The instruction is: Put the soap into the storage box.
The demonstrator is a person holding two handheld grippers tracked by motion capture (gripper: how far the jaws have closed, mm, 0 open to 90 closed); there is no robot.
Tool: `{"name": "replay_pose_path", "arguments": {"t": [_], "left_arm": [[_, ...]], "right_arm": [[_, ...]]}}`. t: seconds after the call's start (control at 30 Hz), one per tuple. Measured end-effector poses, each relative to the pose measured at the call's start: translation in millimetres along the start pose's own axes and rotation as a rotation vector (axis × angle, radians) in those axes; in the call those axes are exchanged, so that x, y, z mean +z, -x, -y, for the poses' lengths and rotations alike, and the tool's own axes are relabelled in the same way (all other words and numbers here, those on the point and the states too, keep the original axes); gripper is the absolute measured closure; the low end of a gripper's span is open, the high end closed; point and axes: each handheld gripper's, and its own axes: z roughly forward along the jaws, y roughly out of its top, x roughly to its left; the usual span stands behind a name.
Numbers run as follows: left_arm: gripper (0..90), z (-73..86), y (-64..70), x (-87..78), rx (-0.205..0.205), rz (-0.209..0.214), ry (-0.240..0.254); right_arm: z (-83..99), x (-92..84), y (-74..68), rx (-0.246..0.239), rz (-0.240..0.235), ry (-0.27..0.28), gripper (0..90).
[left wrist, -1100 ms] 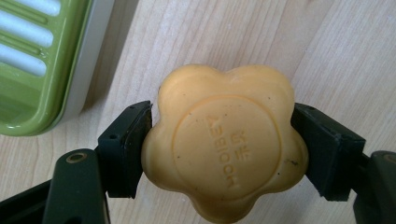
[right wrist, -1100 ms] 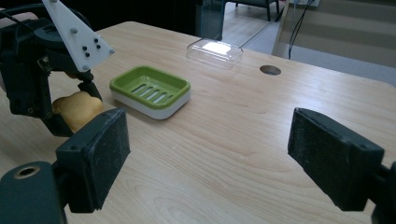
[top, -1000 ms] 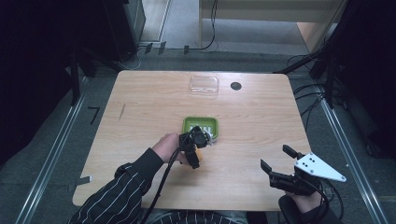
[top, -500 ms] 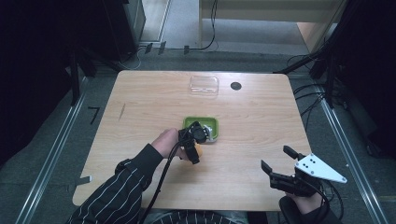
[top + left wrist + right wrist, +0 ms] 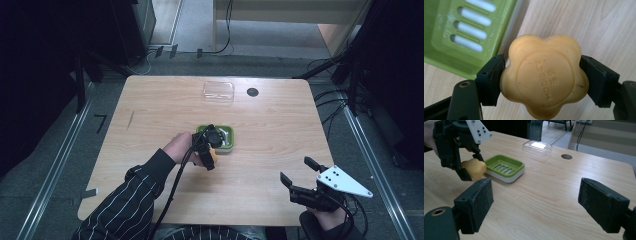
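In the high view, the left gripper (image 5: 209, 148) holds a yellow soap (image 5: 212, 154) just beside the green soap dish (image 5: 226, 140) at mid-table; the right gripper (image 5: 300, 179) waits near the front edge. The left gripper view shows both pads clamped on the flower-shaped soap above the wood. In the right gripper view, its own jaws stand wide with nothing between them.

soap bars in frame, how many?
1. The yellow flower-shaped soap is clamped between the jaws of the left gripper, just beside the green soap dish, not in it. No other visible.
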Motion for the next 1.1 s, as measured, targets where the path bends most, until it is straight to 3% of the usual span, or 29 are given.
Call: {"name": "replay_pose_path", "arguments": {"t": [1.1], "left_arm": [[26.2, -11.5, -23.6, -10.6, 0.001, -0.006, 0.024]], "right_arm": [[6.0, -15.6, 0.1, 0.018, 0.047, -0.003, 13.4]]}}
